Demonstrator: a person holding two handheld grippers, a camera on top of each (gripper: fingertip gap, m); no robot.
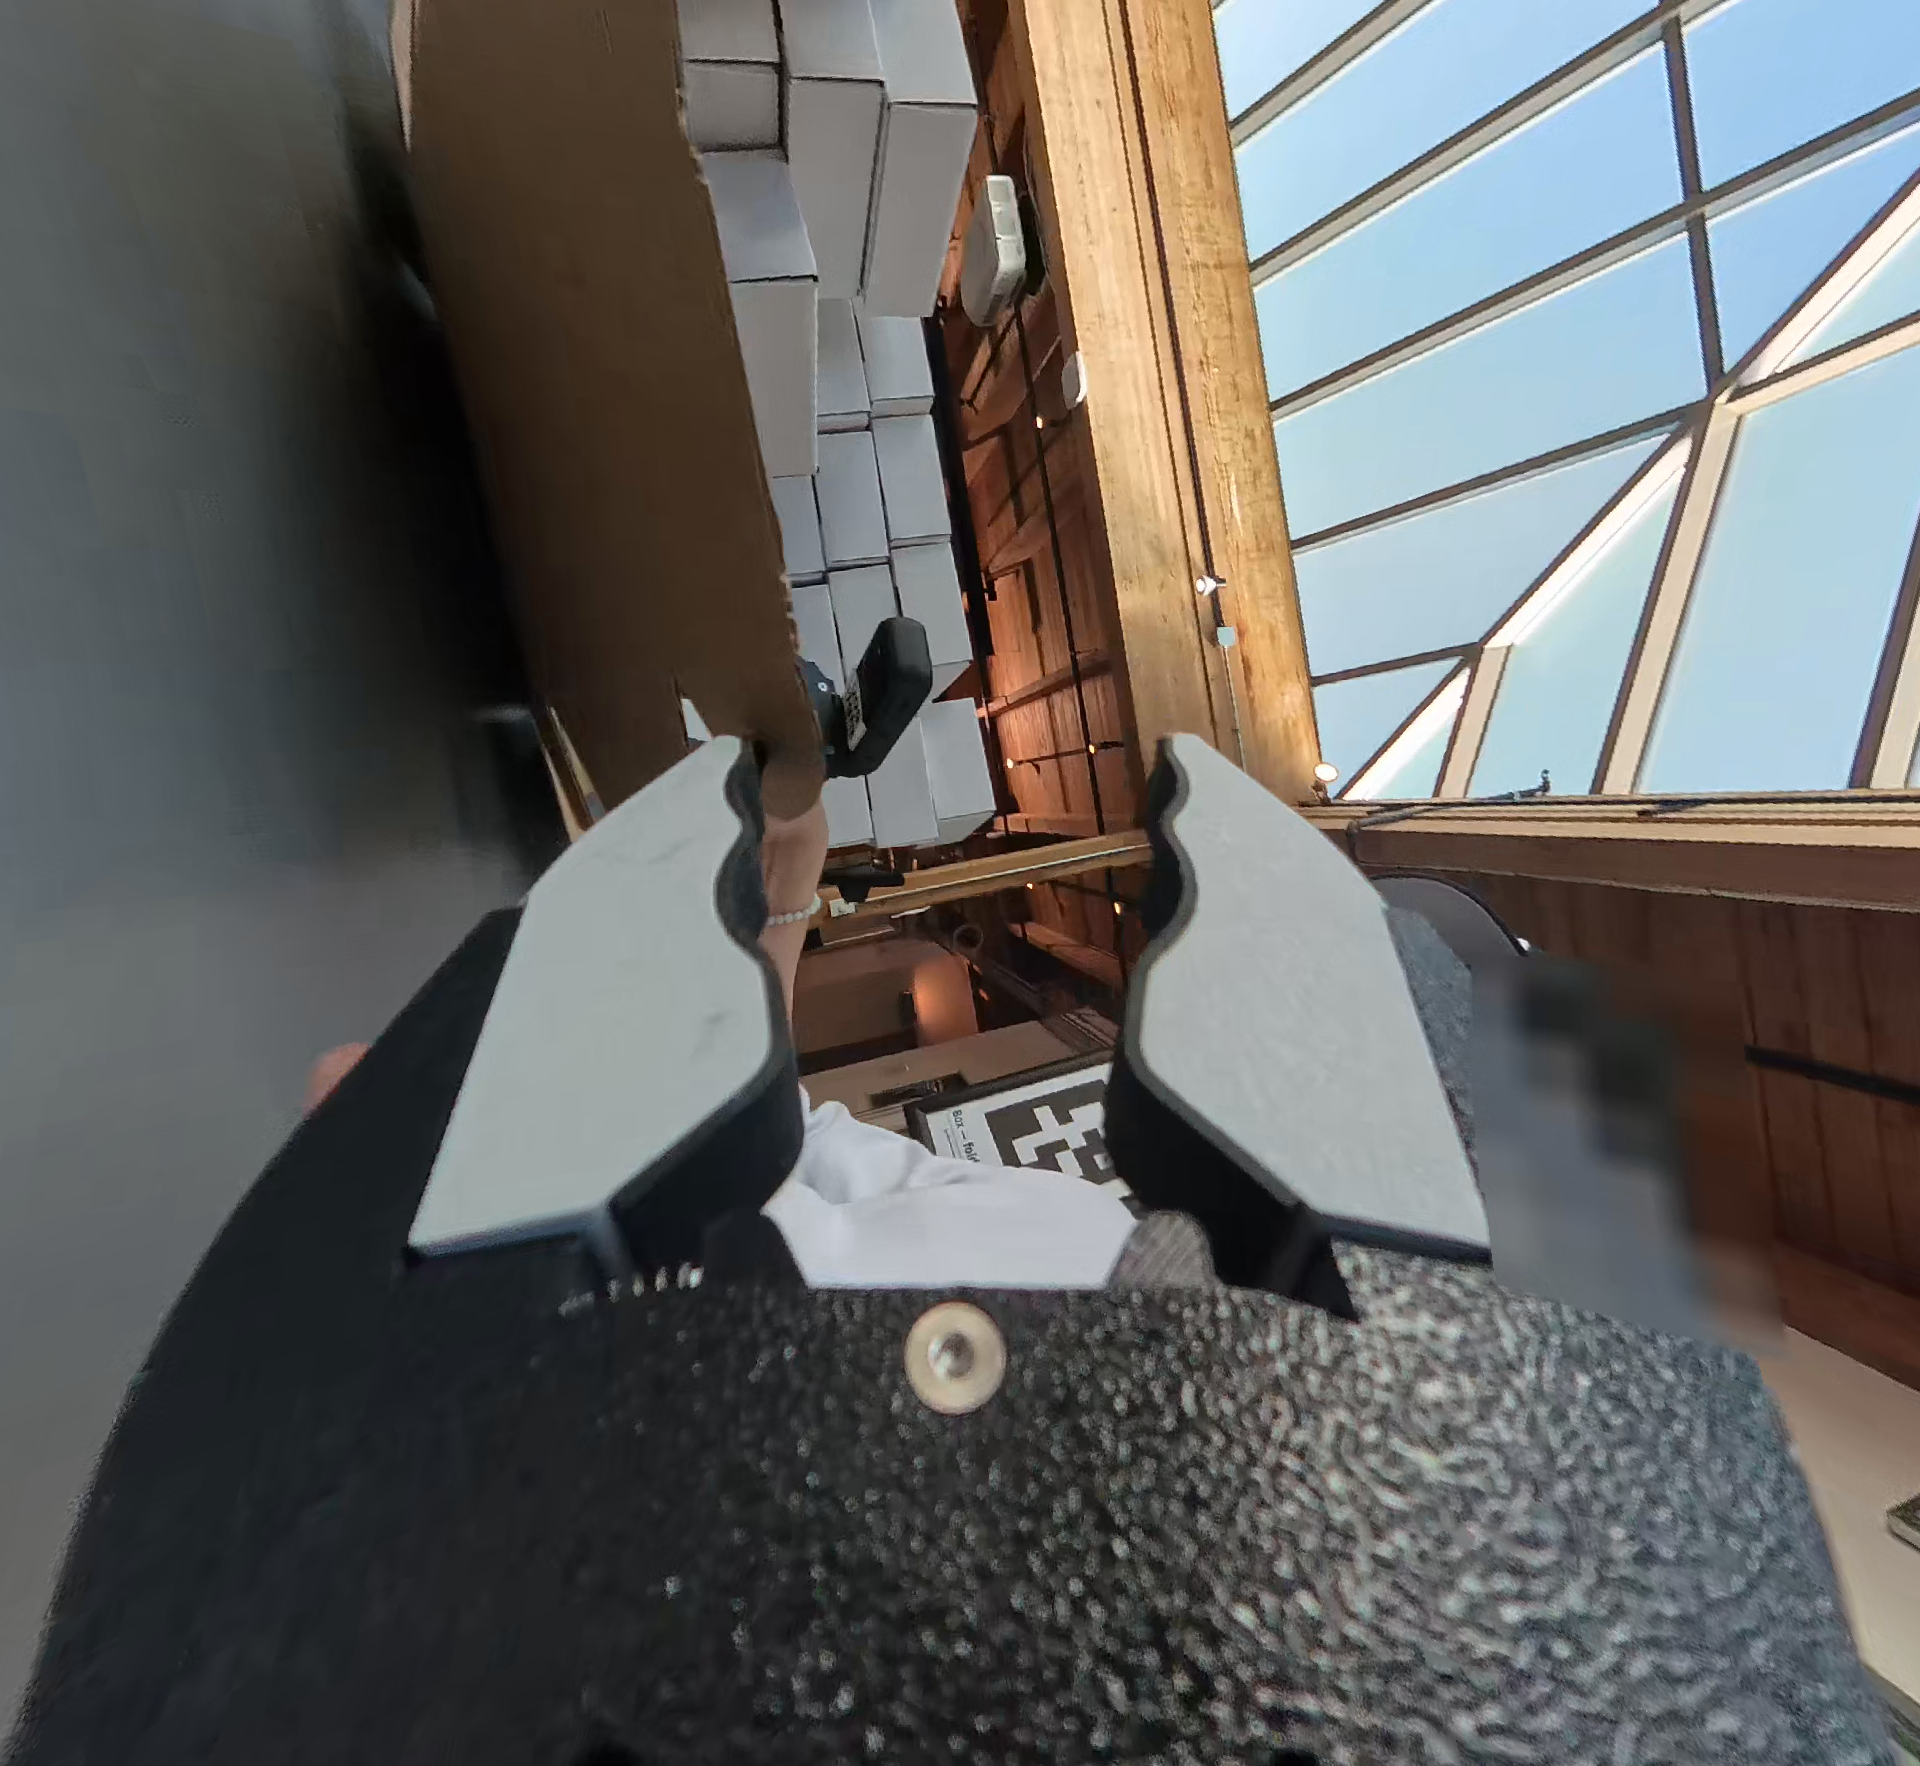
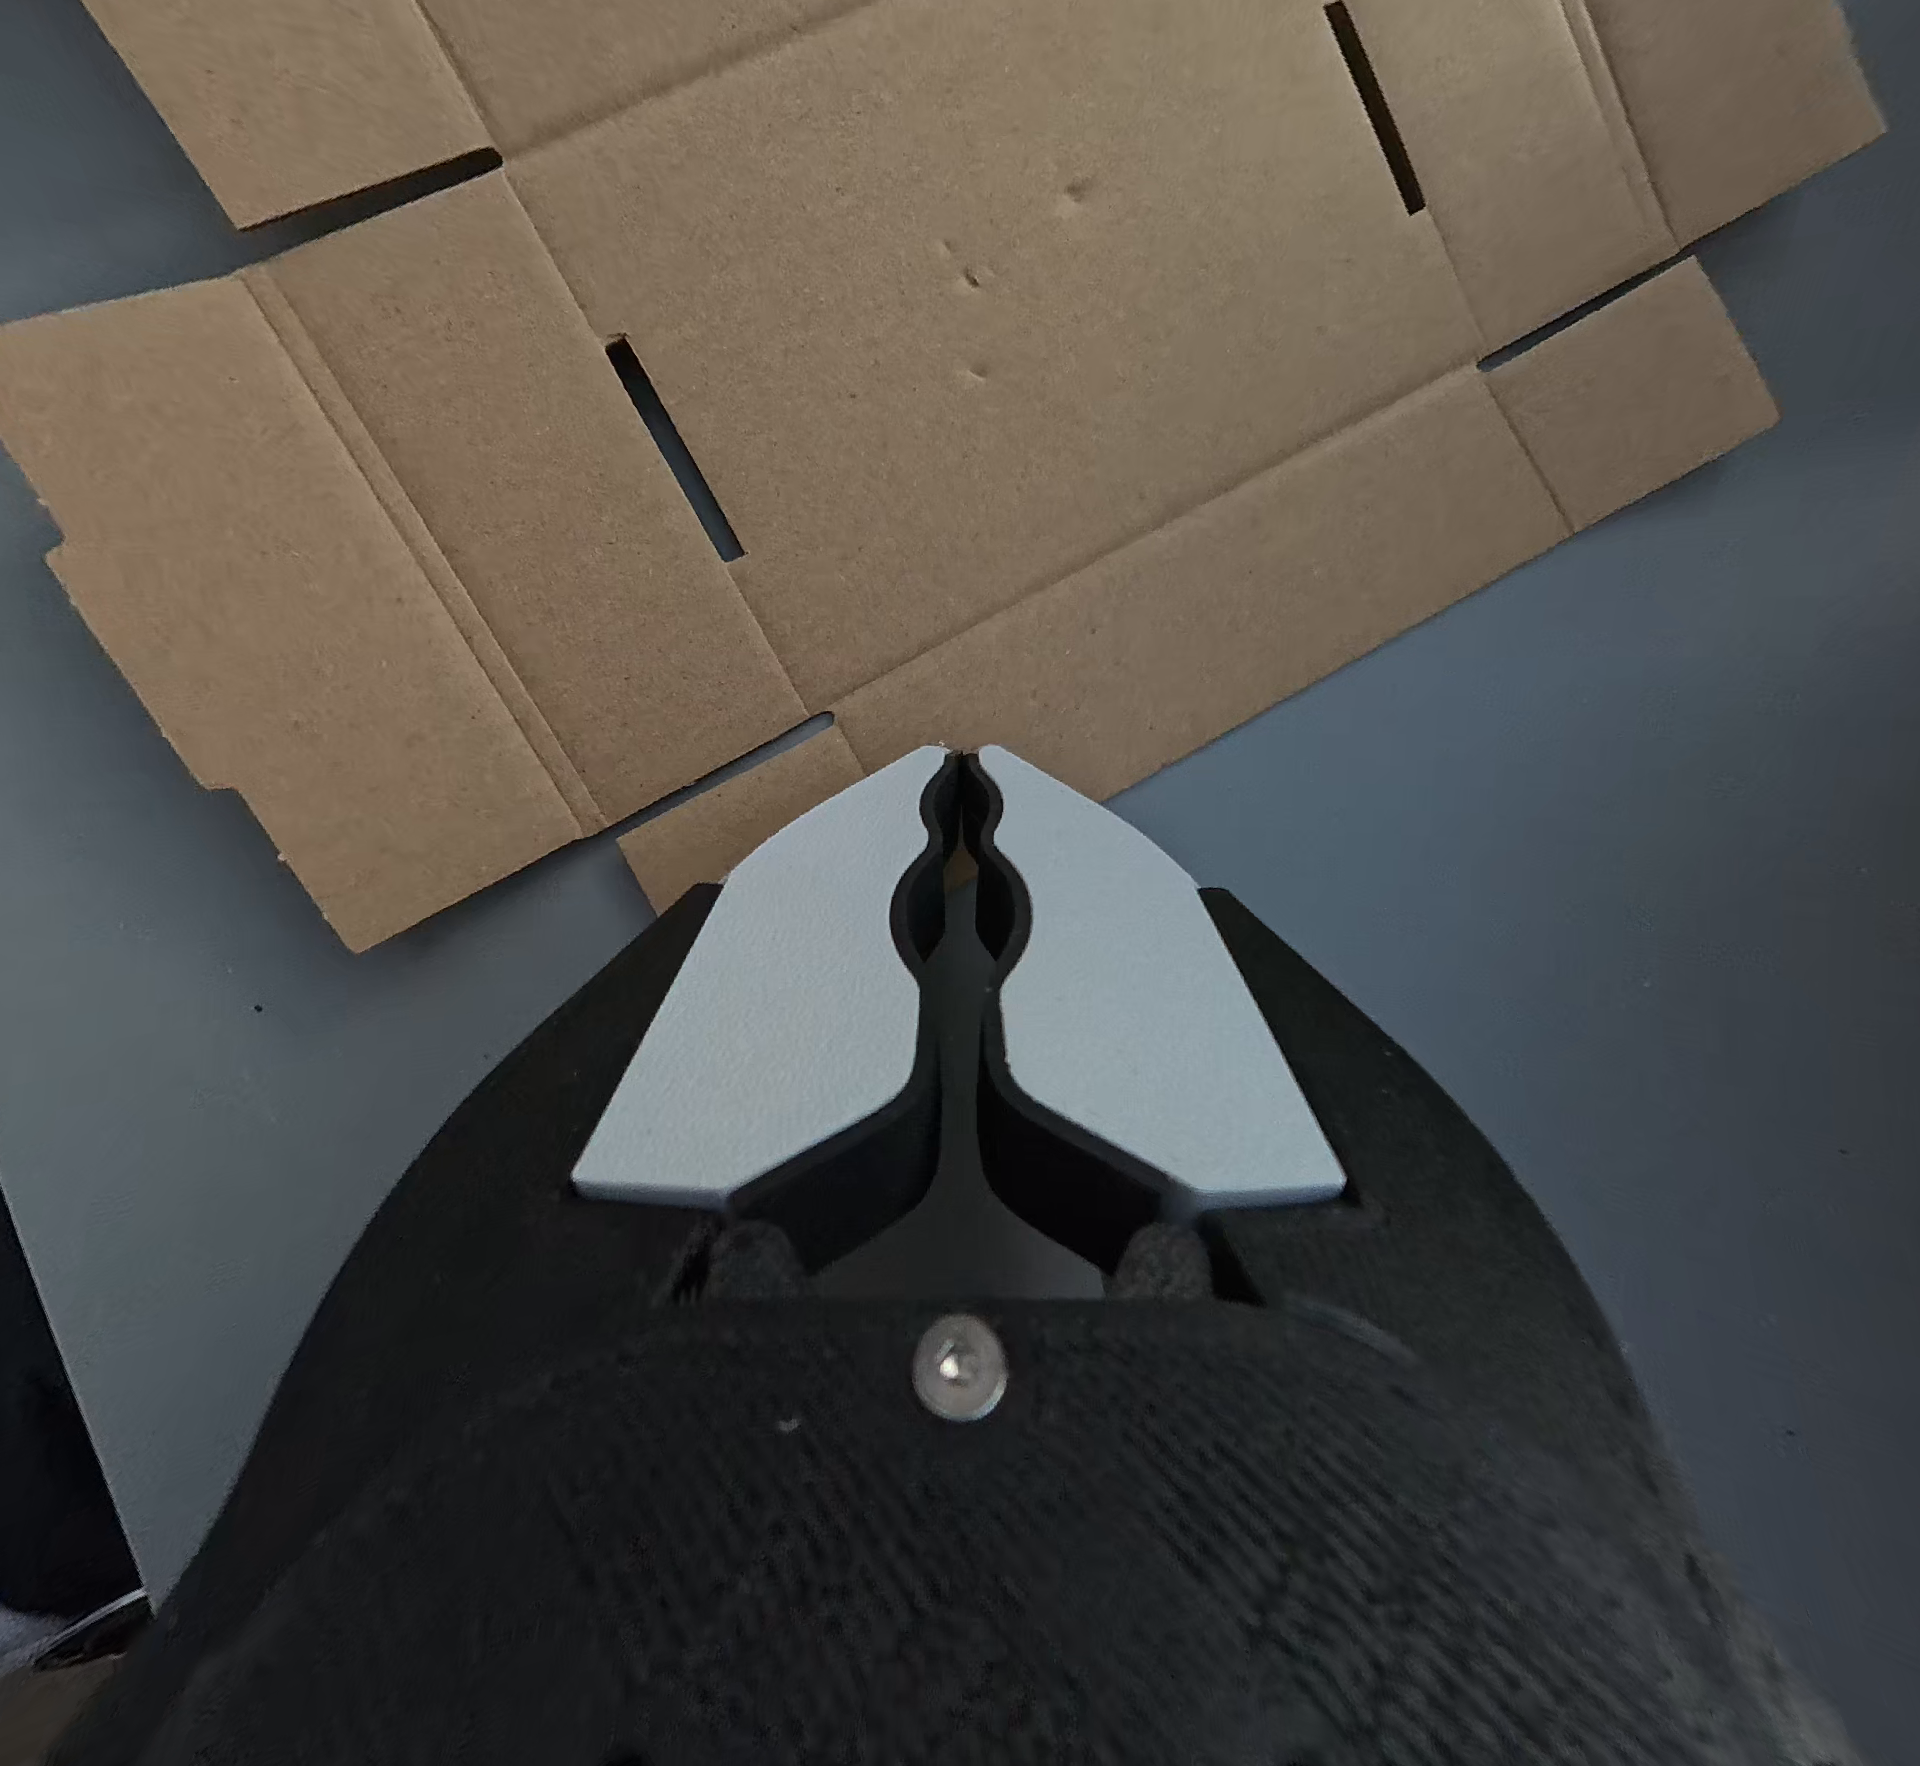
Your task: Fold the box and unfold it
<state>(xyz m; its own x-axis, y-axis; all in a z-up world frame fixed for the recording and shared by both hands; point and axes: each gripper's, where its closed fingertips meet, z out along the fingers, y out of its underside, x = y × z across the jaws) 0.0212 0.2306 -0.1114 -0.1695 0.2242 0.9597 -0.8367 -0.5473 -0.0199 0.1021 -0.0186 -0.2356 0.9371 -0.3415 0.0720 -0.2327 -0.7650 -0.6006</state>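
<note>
The box (image 2: 987, 282) is a flat, unfolded sheet of brown cardboard with creases and two slots. It lies on the grey table (image 2: 1558, 937). My right gripper (image 2: 961, 760) is shut, points down, and has its tips right at the sheet's near edge. Nothing shows between its fingers. In the left wrist view, which is turned sideways, the cardboard (image 1: 582, 366) shows edge-on along the table. The right gripper (image 1: 873, 698) and the hand holding it stand at the sheet's end. My left gripper (image 1: 956, 760) is open and empty, held in the air beside the sheet.
Several white boxes (image 1: 852, 158) are stacked beyond the cardboard. Wooden beams (image 1: 1143, 366) and a glass roof (image 1: 1558, 262) fill the background. A white sleeve (image 1: 935, 1217) and a printed marker card (image 1: 1039, 1134) show between the left fingers.
</note>
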